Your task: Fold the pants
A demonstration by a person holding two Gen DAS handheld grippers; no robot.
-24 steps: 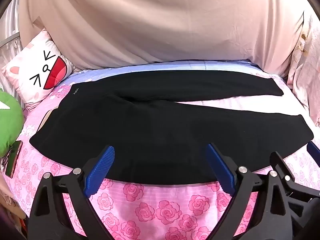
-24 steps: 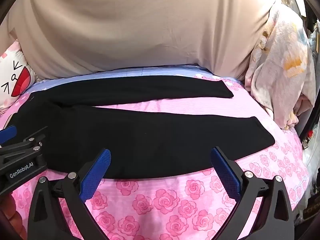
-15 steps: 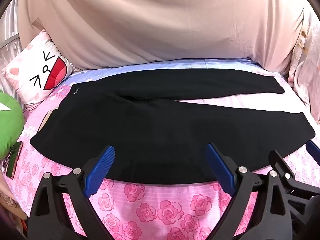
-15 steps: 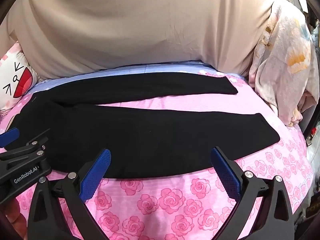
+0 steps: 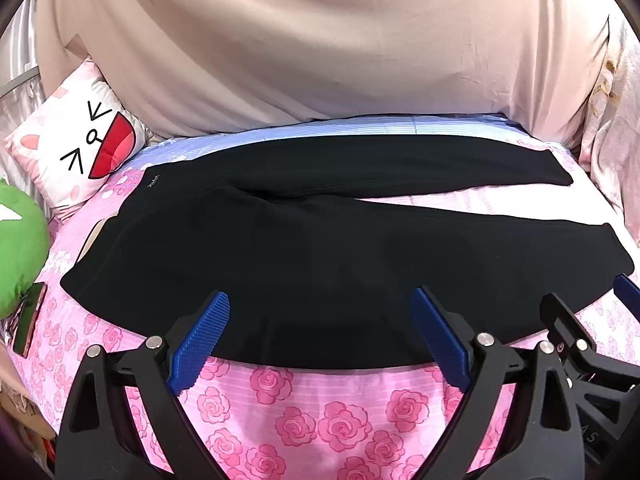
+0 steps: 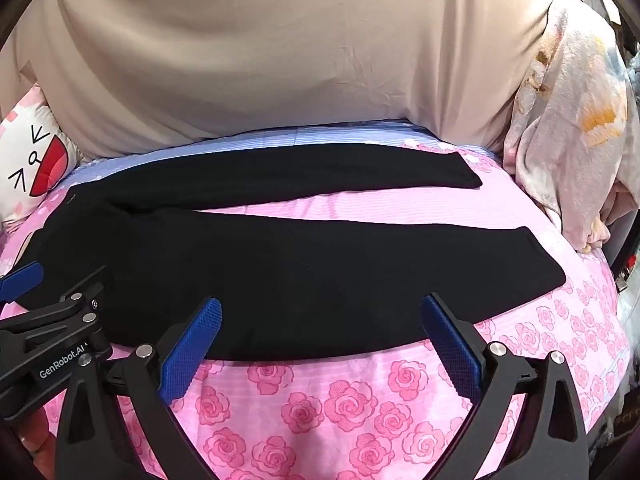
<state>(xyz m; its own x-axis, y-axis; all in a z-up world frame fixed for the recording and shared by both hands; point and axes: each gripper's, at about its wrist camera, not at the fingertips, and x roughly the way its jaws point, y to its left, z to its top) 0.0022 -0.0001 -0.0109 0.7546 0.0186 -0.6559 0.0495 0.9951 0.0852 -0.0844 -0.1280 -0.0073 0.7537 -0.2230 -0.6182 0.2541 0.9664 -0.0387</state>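
Black pants (image 5: 304, 256) lie flat on a pink rose-print bed (image 5: 320, 412), waist to the left, the two legs spread apart toward the right; they also show in the right wrist view (image 6: 304, 264). My left gripper (image 5: 320, 320) is open and empty, hovering over the near edge of the pants at the seat. My right gripper (image 6: 320, 324) is open and empty over the near edge of the nearer leg. Each gripper shows at the edge of the other's view.
A beige sheet (image 5: 320, 48) hangs behind the bed. A cat-face pillow (image 5: 80, 144) and a green plush (image 5: 20, 240) sit at the left, with a phone (image 5: 28, 320) on the bed edge. Floral bedding (image 6: 572, 128) is piled at the right.
Both grippers have drifted slightly; the pants sit a little lower and more to the right in the right wrist view. Both stay open and the pants have not moved.
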